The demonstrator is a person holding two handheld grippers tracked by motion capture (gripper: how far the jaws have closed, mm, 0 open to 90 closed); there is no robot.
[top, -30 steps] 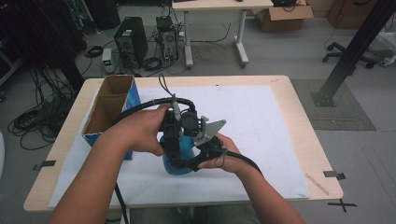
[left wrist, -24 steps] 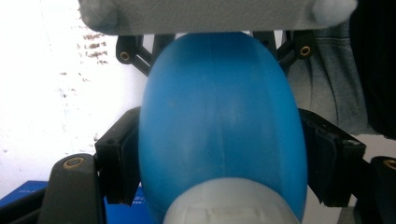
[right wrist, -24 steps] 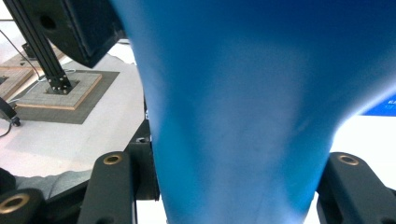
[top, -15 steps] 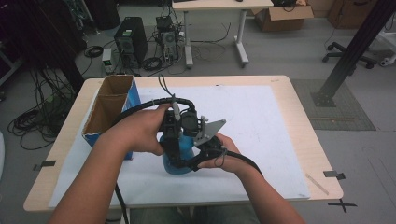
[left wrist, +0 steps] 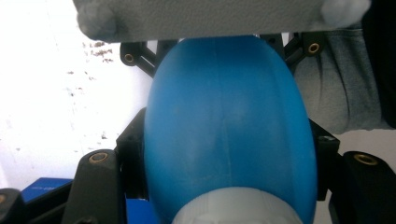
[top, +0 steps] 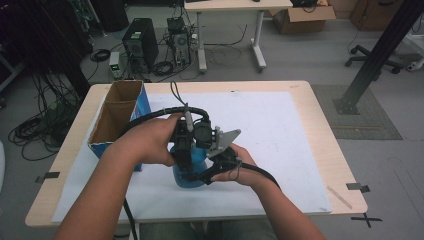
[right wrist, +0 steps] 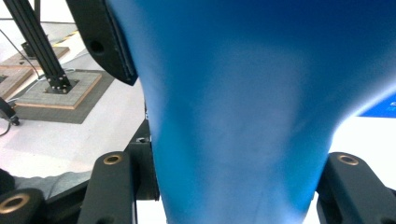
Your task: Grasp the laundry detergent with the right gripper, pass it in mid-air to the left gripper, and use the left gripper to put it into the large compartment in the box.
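Observation:
A blue plastic bottle stands on the white mat near the table's front, between both hands. My left gripper comes down on it from above, and in the left gripper view its black jaws sit against both sides of the blue bottle, close to a white neck. My right gripper reaches in from the right at the base; in the right gripper view its jaws press the two sides of the narrowing blue body. Most of the bottle is hidden by hands and grippers in the high view.
An open blue cardboard box stands at the table's left edge, close to my left forearm. The white mat covers most of the wooden table. Beyond the far edge are computers, cables and a desk.

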